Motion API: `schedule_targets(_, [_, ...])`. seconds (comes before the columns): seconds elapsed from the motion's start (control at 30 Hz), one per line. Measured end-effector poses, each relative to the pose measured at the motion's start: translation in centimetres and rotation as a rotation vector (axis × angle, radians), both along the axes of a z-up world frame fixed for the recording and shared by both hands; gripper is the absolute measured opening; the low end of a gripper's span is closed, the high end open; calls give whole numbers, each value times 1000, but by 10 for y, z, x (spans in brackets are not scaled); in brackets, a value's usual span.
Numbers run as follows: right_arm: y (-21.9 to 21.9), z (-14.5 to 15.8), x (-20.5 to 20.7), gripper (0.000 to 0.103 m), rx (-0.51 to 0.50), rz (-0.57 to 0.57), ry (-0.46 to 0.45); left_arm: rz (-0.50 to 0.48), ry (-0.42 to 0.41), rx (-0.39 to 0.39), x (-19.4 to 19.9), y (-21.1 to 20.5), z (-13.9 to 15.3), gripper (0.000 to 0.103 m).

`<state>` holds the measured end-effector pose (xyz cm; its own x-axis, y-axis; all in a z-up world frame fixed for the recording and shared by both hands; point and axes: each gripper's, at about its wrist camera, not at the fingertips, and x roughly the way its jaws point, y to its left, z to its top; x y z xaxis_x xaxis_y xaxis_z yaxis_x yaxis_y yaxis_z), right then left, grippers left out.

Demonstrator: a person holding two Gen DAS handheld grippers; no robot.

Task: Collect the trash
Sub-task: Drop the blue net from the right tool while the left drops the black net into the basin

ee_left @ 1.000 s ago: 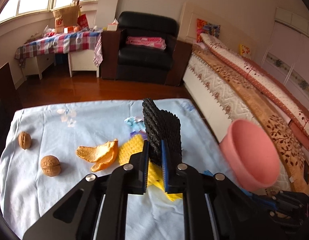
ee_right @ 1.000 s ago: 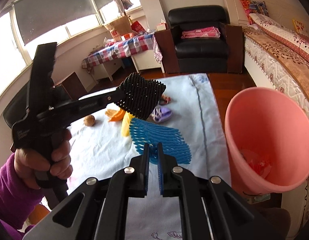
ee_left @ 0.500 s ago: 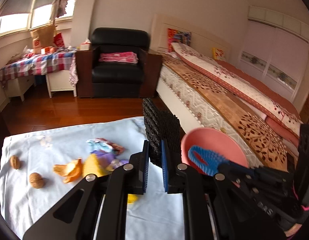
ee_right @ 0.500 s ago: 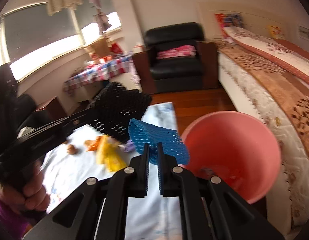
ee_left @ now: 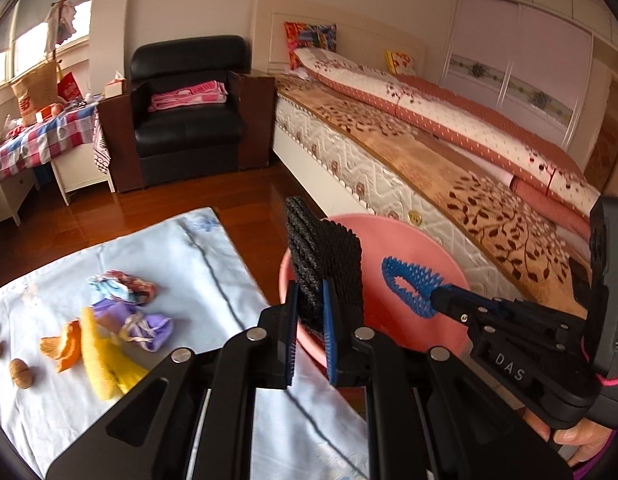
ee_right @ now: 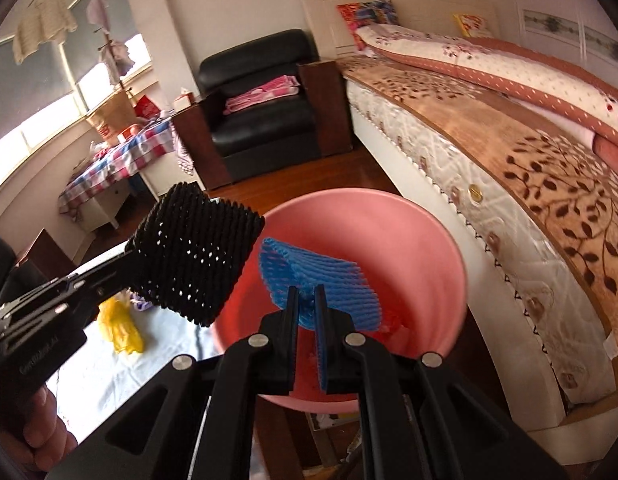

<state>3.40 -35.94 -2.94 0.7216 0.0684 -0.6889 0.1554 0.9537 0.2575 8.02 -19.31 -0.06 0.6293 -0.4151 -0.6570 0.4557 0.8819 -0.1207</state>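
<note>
My left gripper (ee_left: 309, 300) is shut on a black foam net sleeve (ee_left: 323, 264) and holds it over the near rim of the pink bin (ee_left: 413, 240). My right gripper (ee_right: 307, 300) is shut on a blue foam net sleeve (ee_right: 321, 280) and holds it over the bin's mouth (ee_right: 369, 232). The blue sleeve (ee_left: 409, 286) and the black sleeve (ee_right: 197, 264) each show in the other wrist view. Some red trash (ee_right: 393, 322) lies inside the bin. On the light blue tablecloth (ee_left: 189, 248) lie a yellow net sleeve (ee_left: 103, 356), orange peel (ee_left: 63, 344), purple wrappers (ee_left: 145, 326) and two walnuts (ee_left: 20, 372).
The bin stands off the table's right edge, beside the bed (ee_left: 449, 152). A black armchair (ee_left: 189, 112) and a checked side table (ee_left: 33, 136) stand at the back. Wooden floor (ee_left: 157, 212) lies between them and the table.
Both grippers have swung right from the table toward the pink bin, carrying the black and blue sleeves. The sleeves now hang over the bin.
</note>
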Motion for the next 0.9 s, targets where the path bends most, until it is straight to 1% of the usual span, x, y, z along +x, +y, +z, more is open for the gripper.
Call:
schedule_targets(0.2, [-21,-17,4,7,18,-29,24,-11,23,50,7,-20,-17,11])
schedule_targets(0.4, [-30,-27,5,7,24,-42,35,-15,49,75,12,-28,-30,11])
schedule_targets(0.6, [-32,-33,8,7,24,-47,47,-17,53,89,14,-33,-35,11])
schedule_targets(0.9, [-31,-37,11,7,16,-57,63,-18,70,82,17,-31,-39,11])
